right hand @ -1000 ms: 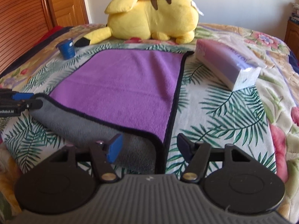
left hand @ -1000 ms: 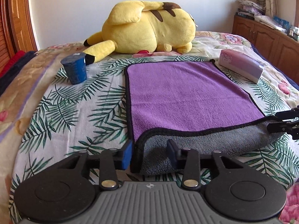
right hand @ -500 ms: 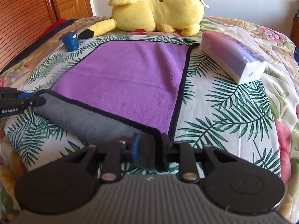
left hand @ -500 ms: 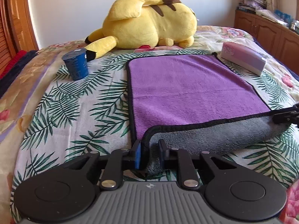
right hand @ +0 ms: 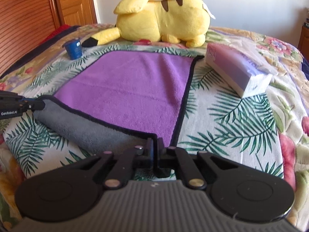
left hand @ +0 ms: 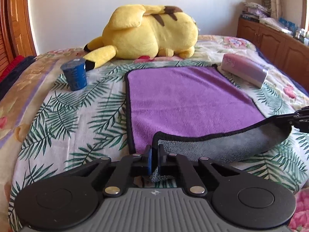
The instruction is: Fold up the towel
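Observation:
A purple towel (left hand: pixel 185 100) with a black hem and grey underside lies spread on the bed; it also shows in the right wrist view (right hand: pixel 135 89). Its near edge is rolled over, grey side up (left hand: pixel 231 147). My left gripper (left hand: pixel 154 150) is shut on the near left corner of the towel. My right gripper (right hand: pixel 155 145) is shut on the near right corner. Each gripper shows at the edge of the other's view, the right one (left hand: pixel 297 118) and the left one (right hand: pixel 19 104).
A yellow plush toy (left hand: pixel 146 34) lies beyond the towel. A blue cup (left hand: pixel 75 73) stands left of it, a purple tissue pack (left hand: pixel 245 71) right of it. A wooden cabinet (left hand: pixel 274 40) stands at the far right, a wooden door (right hand: pixel 75 2) at the left.
Both grippers closed from open onto the near corners of the towel. The near edge has lifted and moved a little toward the far edge.

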